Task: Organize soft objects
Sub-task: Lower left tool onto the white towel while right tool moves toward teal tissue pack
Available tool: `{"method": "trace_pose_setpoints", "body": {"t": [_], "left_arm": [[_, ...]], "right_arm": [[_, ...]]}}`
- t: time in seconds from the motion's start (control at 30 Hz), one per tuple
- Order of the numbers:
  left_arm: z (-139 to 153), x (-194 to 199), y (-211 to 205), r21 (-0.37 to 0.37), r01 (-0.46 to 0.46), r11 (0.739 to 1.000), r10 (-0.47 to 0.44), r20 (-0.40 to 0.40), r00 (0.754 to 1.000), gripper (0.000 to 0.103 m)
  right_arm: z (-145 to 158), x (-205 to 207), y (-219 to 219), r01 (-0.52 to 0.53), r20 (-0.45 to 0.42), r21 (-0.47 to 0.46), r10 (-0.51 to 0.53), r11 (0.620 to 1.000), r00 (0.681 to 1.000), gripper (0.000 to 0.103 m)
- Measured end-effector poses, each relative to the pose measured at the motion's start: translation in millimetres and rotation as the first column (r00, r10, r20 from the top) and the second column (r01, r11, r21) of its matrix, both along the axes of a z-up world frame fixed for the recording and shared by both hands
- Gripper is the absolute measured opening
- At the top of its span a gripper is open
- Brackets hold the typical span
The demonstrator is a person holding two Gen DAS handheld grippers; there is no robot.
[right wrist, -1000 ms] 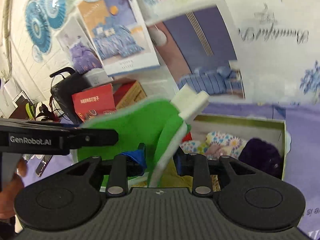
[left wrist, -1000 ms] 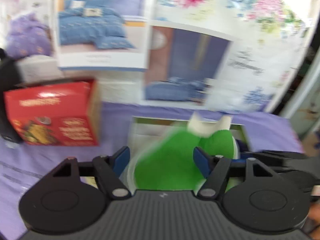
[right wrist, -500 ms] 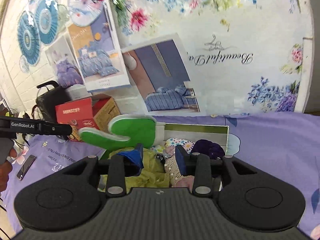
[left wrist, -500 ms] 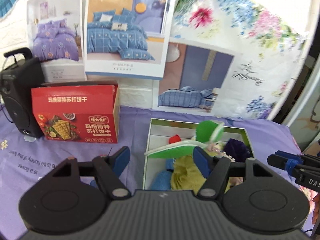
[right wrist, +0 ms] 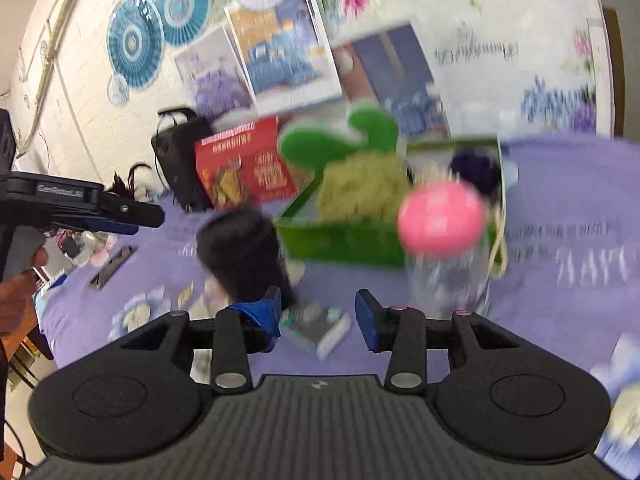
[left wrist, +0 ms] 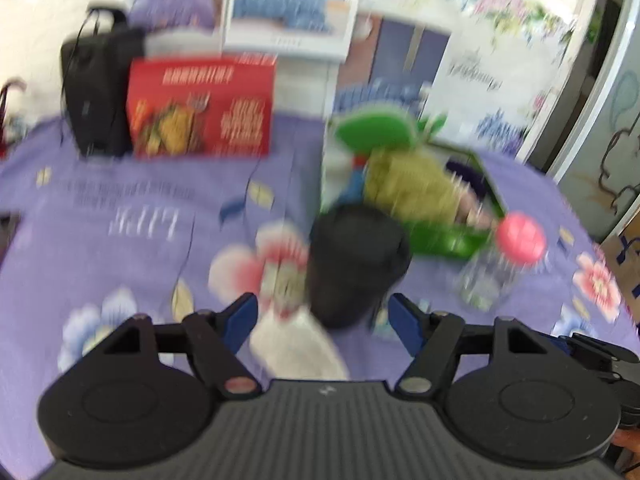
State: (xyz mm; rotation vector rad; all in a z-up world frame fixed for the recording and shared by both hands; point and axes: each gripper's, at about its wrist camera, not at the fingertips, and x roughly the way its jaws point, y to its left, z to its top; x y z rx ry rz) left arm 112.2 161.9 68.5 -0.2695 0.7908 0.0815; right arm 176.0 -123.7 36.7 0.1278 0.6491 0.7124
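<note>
A green box (left wrist: 444, 238) (right wrist: 340, 240) on the purple tablecloth holds soft things: a green-and-white plush (left wrist: 374, 130) (right wrist: 340, 140) on top, an olive-yellow cloth (left wrist: 412, 186) (right wrist: 362, 188) and a dark purple item (right wrist: 476, 166). My left gripper (left wrist: 323, 316) is open and empty, held back from the box over the table. My right gripper (right wrist: 318, 314) is open and empty, also held back from the box. The left gripper also shows in the right wrist view (right wrist: 116, 214). Both views are blurred by motion.
A black cup (left wrist: 356, 264) (right wrist: 244, 256) stands in front of the box. A clear jar with a pink lid (left wrist: 520, 238) (right wrist: 442, 218) stands to its right. A red carton (left wrist: 200, 108) (right wrist: 244, 164) and a black speaker (left wrist: 96, 88) are at the back left. A small box (right wrist: 316, 328) and white cloth (left wrist: 296, 344) lie near.
Both grippers have pulled back from the box, and the right one let go of the green plush, which now rests in the box. The cup and jar have come into view.
</note>
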Motion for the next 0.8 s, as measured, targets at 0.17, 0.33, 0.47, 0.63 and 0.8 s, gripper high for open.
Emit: {"method": "trace_pose_setpoints", "body": {"t": [0.17, 0.33, 0.47, 0.63, 0.8], "left_arm": [[-58, -25, 2, -0.064, -0.039, 0.997, 0.029, -0.141, 0.990, 0.071], [-74, -15, 4, -0.124, -0.058, 0.991, 0.035, -0.180, 0.983, 0.071], [-73, 1, 1, -0.066, -0.108, 0.992, 0.094, -0.190, 0.977, 0.071], [-76, 15, -1, 0.020, -0.139, 0.990, 0.140, -0.210, 0.968, 0.071], [-76, 19, -1, 0.049, -0.132, 0.990, 0.140, -0.207, 0.968, 0.071]], "right_arm": [[-55, -32, 7, 0.042, -0.098, 0.018, -0.040, 0.999, 0.994, 0.026], [-62, -52, 16, 0.037, -0.105, 0.040, -0.033, 0.999, 0.994, 0.027], [-49, -70, 35, -0.058, -0.019, -0.009, 0.058, 0.998, 0.998, 0.029], [-45, -77, 71, -0.163, 0.065, -0.134, 0.173, 0.977, 0.983, 0.030], [-43, -83, 100, -0.237, 0.139, -0.276, 0.282, 0.932, 0.949, 0.031]]}}
